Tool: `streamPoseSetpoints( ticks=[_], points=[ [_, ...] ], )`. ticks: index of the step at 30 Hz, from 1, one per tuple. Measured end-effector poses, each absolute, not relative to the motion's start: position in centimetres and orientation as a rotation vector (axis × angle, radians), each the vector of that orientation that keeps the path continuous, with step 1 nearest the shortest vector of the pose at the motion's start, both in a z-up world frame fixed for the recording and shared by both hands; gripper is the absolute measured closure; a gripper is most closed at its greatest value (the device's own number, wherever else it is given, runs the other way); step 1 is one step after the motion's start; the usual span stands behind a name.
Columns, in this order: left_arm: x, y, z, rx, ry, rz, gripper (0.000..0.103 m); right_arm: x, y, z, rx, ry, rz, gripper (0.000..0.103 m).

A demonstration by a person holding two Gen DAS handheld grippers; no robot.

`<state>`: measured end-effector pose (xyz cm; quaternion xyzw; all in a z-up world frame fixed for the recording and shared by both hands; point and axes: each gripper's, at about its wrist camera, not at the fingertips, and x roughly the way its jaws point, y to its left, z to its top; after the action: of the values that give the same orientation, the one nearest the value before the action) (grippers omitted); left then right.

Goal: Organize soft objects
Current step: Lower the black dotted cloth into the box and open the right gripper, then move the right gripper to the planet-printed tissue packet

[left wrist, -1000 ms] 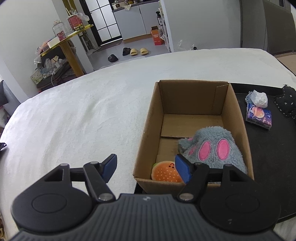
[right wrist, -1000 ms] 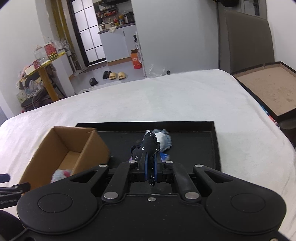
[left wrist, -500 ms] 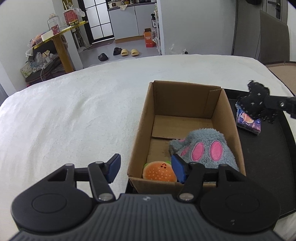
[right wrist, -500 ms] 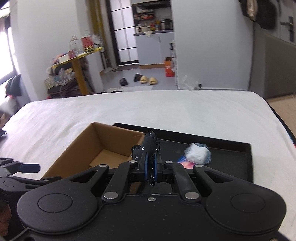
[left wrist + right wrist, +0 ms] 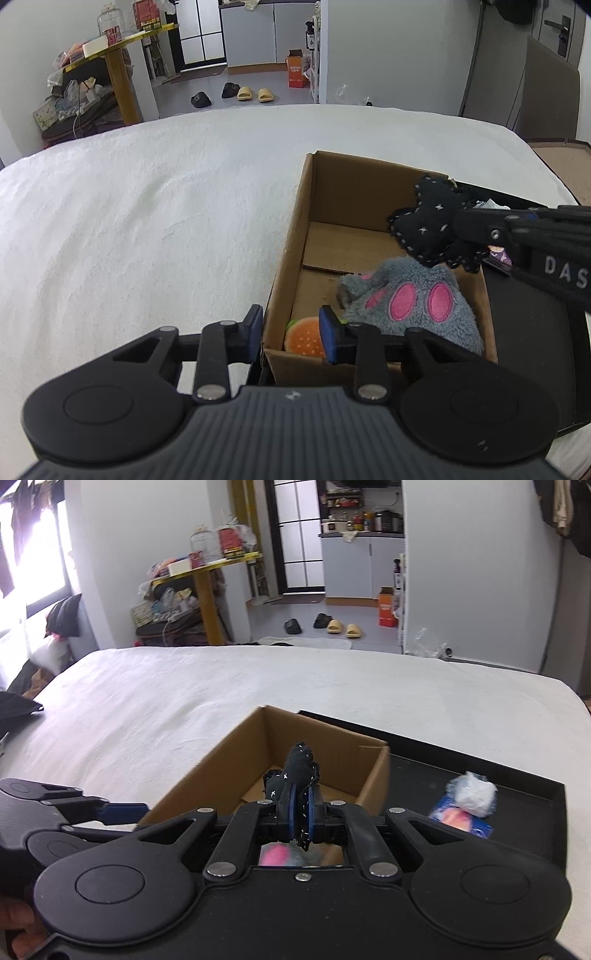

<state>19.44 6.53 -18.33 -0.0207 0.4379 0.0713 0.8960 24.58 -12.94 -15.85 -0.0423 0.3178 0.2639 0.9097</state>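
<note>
A cardboard box point(image 5: 295, 236) point(image 5: 218, 753) stands on a white bed. In it lie a grey plush with pink spots point(image 5: 410, 299) and an orange burger toy point(image 5: 304, 336). My right gripper point(image 5: 300, 812) is shut on a black star-stitched soft toy point(image 5: 299, 768) point(image 5: 428, 225) and holds it over the box's right side. My left gripper point(image 5: 291, 332) is open and empty; its jaws straddle the box's near left corner.
A black tray point(image 5: 517, 782) lies right of the box and holds a tissue pack point(image 5: 467, 814) topped with a white wad. The white bedspread point(image 5: 147, 221) stretches left and behind. A yellow table point(image 5: 118, 70) and slippers are on the floor beyond.
My right gripper has carried the black toy left, from above the tray to above the box. My left gripper has stayed at the box's near corner, open.
</note>
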Motion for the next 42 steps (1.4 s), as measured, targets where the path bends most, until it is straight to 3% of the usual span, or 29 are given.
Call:
streamPoseSetpoints(
  ticks=[8,11,24,28,32,38,42],
  points=[
    [19.5,8.3,-18.8,-0.129,0.915,0.132,0.083,24.2,-9.5,-16.6,-0.116,0.681,0.588,0.096],
    [19.5,8.7,-19.1,-0.151,0.923,0.124,0.083,24.6,-9.0,-16.5,-0.064,0.704,0.634,0.089],
    [19.8,8.9,-18.9,-0.151,0.926,0.143,0.082,24.7,-9.4,-17.4,-0.078,0.735,0.597,0.085],
    [19.9,8.5,-18.6,-0.129,0.930,0.153,0.079,24.4,-9.5,-17.4,-0.095,0.724,0.589,0.078],
    [20.4,8.2,-18.3,-0.120,0.946,0.156,0.065,24.4,-10.1,-17.5,-0.088,0.721,0.577,0.070],
    [20.8,7.3,-17.7,-0.068,0.945,0.185,0.055,25.0,-11.8,-17.2,-0.059,0.694,0.517,0.061],
    [21.4,6.7,-17.2,-0.040,0.940,0.192,0.050,25.5,-13.2,-17.2,-0.024,0.684,0.479,0.059]
  ],
)
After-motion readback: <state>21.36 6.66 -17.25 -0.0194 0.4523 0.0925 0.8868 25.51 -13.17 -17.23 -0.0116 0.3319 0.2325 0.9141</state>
